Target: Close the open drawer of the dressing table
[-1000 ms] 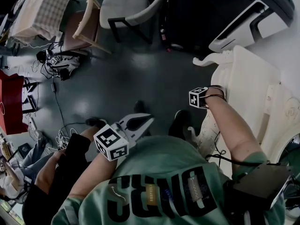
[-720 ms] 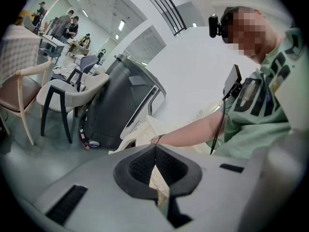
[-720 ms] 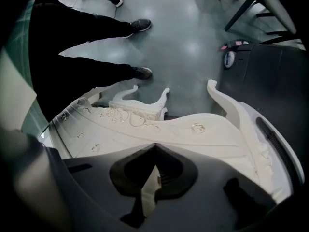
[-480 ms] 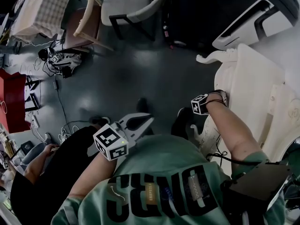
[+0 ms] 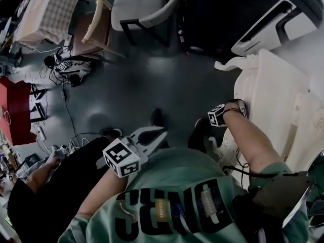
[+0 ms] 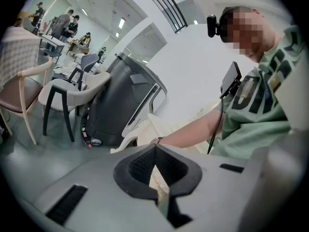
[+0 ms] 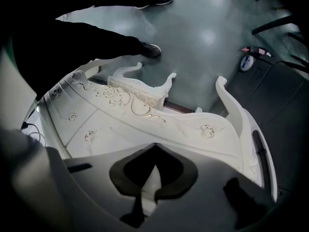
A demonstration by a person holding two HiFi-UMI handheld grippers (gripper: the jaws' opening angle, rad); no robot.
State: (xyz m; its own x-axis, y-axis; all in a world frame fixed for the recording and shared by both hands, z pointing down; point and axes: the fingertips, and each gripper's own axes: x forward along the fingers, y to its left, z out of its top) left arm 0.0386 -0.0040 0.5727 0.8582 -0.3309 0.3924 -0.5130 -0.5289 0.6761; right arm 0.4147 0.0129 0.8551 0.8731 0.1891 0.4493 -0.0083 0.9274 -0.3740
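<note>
The white carved dressing table (image 5: pixel 276 92) stands at the right of the head view. My right gripper (image 7: pixel 154 146) is shut and empty, its tips close up against a white drawer front (image 7: pixel 145 127) between two round knobs (image 7: pixel 207 129). Whether the tips touch the front, I cannot tell. A dark reddish gap (image 7: pixel 179 107) shows under the table's top edge. In the head view only that gripper's marker cube (image 5: pixel 216 114) shows, at the table's front edge. My left gripper (image 5: pixel 163 132) hangs shut and empty over the floor, away from the table.
A dark grey machine (image 5: pixel 238 9) stands behind the table. A grey chair (image 5: pixel 139 4) and a wooden chair (image 5: pixel 93 27) are at the back. Cables (image 5: pixel 66 65) lie on the floor at the left. A person in black (image 5: pixel 55 186) sits at lower left.
My right hand has shifted a little along the table's front edge and its marker cube has rolled. The left gripper has stayed where it was.
</note>
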